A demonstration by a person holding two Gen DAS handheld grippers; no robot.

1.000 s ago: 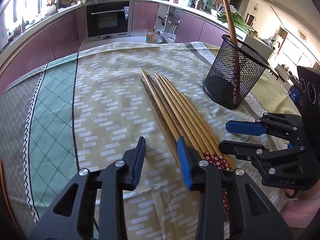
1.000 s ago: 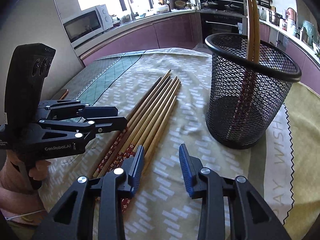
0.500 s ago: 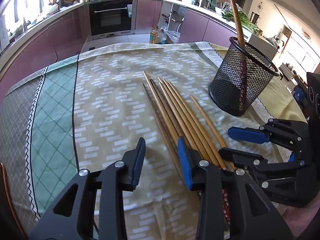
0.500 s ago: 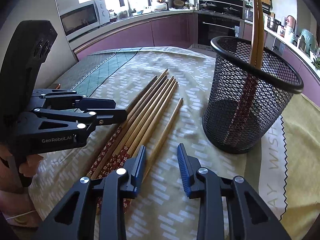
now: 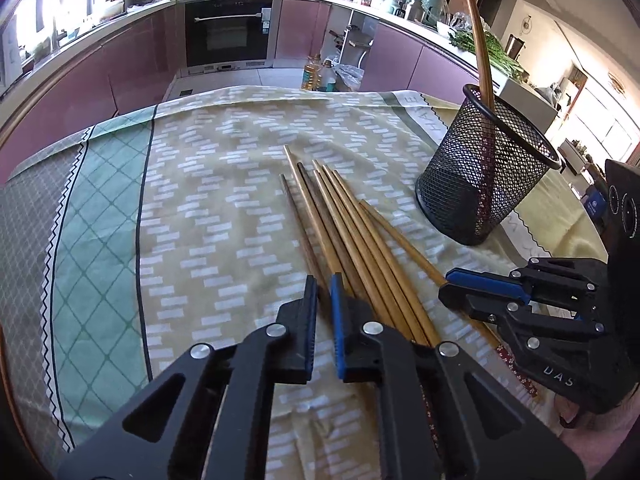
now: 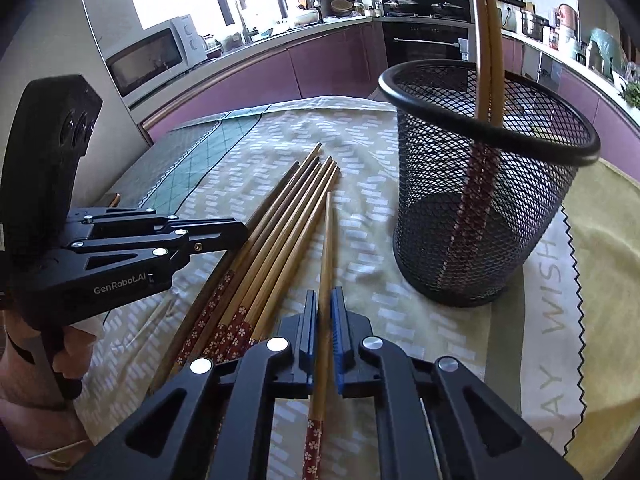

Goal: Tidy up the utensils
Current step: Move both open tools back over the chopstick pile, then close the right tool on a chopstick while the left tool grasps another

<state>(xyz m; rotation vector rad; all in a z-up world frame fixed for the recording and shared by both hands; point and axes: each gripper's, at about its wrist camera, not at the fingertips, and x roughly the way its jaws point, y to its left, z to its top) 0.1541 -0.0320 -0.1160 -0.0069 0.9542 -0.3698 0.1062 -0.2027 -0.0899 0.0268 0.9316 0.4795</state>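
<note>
The chopsticks (image 6: 276,236) lie in a tight bundle on the tablecloth (image 5: 224,216), side by side, long axes parallel and running away from both cameras toward the far edge of the table, thin tips far, red flower-patterned butts near. One chopstick (image 6: 326,264) lies apart from the bundle's right side, between it and the basket (image 6: 480,216), angled slightly so that its tip leans toward the bundle. The right gripper (image 6: 325,320) is pinched on this chopstick near its patterned end, the shaft running straight out between the blue pads. The left gripper (image 5: 323,300) has its jaws pressed nearly together at the bundle's left edge, over the darker outermost chopstick (image 5: 298,224); whether the pads actually press on it I cannot tell. The black mesh basket stands upright to the right of the bundle, well apart from it, with two chopsticks (image 6: 486,40) leaning inside, tips up.
</note>
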